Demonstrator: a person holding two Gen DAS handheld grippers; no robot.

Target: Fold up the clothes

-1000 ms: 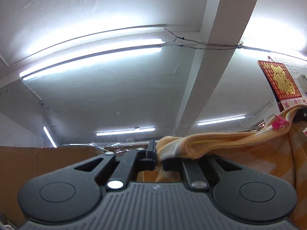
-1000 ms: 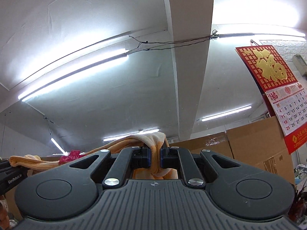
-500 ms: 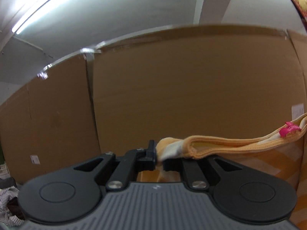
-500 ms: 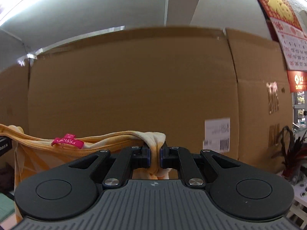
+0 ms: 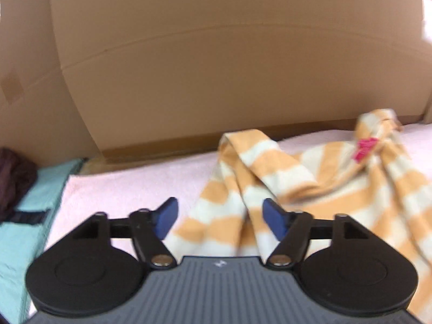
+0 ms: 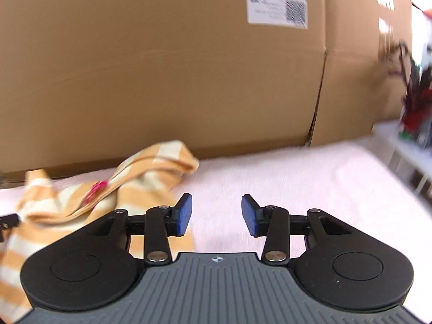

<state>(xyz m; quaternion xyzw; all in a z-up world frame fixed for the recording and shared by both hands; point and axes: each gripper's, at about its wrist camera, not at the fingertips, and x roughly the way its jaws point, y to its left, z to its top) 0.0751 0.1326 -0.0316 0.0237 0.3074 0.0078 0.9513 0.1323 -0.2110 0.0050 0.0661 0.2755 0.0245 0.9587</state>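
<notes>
Lowered from ceiling height a second ago, the striped orange shirt (image 5: 310, 178) is now lying rumpled on the pink towel (image 6: 297, 178) by the cardboard boxes (image 6: 162, 67). The left gripper (image 5: 220, 217) and right gripper (image 6: 216, 214) are spreading their jaws, gripping nothing. Laying-out seems finished; next, smoothing the shirt and pinching an edge to fold.

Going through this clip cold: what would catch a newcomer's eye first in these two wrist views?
The orange-and-cream striped garment lies crumpled on the pale pink cloth, a bright pink tag on its bunched edge. The left hand-held gripper and the right hand-held gripper are both opening, neither clamping the fabric. A wall of brown cardboard boxes fills the background.
</notes>
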